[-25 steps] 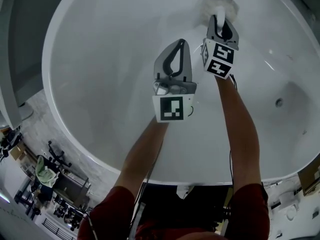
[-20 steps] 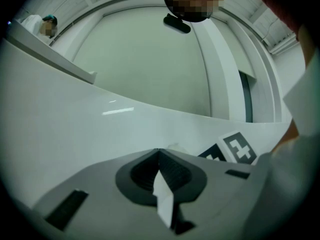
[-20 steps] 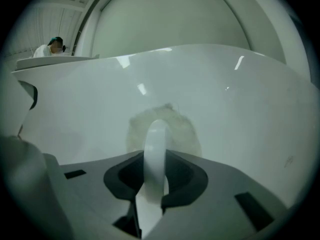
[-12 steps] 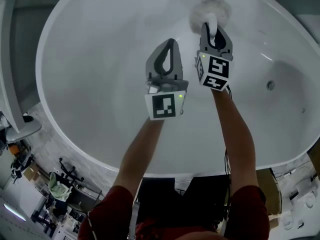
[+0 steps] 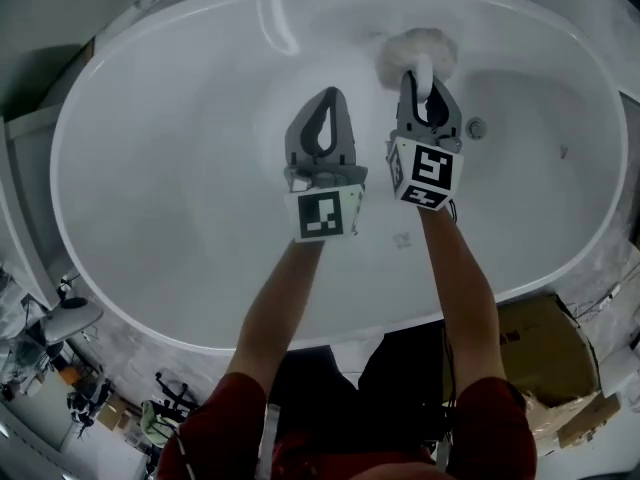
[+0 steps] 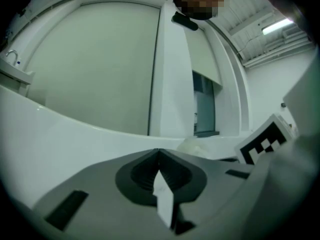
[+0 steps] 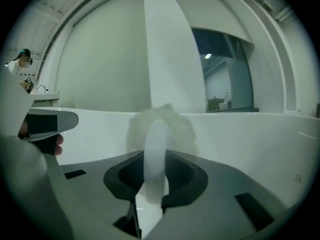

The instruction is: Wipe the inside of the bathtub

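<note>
Pinching the fluffy scrubber (image 5: 416, 50) by its stiff handle (image 5: 424, 71), right gripper (image 5: 426, 80) works upper-centre of the bathtub (image 5: 160, 168) — head looks soft, light; left gripper (image 5: 328, 98) jaws pressed together, empty.

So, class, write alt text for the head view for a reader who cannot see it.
Seen from above, the right gripper holds a fluffy white brush by its handle at the far side of a white oval bathtub, near its drain. The left gripper, shut and empty, hovers beside it.
</note>
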`<state>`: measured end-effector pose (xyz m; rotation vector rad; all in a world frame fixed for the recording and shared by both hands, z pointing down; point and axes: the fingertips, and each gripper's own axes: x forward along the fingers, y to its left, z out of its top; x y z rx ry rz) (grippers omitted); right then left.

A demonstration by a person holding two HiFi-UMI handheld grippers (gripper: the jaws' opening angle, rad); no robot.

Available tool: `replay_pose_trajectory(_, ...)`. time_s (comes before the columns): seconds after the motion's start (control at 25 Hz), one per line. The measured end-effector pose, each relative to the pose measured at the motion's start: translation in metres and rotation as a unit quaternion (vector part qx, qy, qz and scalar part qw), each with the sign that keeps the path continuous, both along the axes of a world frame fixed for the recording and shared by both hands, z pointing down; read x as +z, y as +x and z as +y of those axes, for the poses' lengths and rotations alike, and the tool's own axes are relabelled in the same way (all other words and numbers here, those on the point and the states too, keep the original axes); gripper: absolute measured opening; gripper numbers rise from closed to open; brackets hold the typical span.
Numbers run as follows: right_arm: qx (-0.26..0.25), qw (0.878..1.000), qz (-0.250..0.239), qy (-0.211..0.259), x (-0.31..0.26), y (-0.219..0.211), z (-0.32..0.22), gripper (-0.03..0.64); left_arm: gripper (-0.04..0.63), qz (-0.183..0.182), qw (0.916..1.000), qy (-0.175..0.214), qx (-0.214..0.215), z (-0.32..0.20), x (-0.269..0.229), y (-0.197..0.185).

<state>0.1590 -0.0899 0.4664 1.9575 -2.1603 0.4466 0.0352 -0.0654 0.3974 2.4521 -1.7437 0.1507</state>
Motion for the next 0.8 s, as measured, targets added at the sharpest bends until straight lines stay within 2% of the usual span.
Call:
replay_pose_trajectory(0.24, 0.086, 0.996, 0.003, 0.004, -0.011, 0.155, 0.013, 0.092, 0.015, 0.006, 0.9980, -0.003, 0.063, -0.007, -0.007, 0.138)
replay_pose_trajectory(0.44, 0.130, 0.991, 0.016, 0.016, -0.017, 0.252, 0.007, 0.092, 0.015, 0.009, 0.9946, 0.005, 0.103, -0.011, -0.009, 0.222)
replay_pose_trajectory(0.6, 0.151, 0.988, 0.012, 0.014, -0.012, 0.302, -0.011, 0.092, 0.015, 0.002, 0.9927, 0.003, 0.121, -0.015, -0.006, 0.265)
replay_pose_trajectory(0.8, 0.137, 0.990, 0.021, 0.011, -0.001, 0.328, -0.045, 0.092, 0.015, 0.005, 0.9928, 0.006, 0.119, -0.032, -0.004, 0.294)
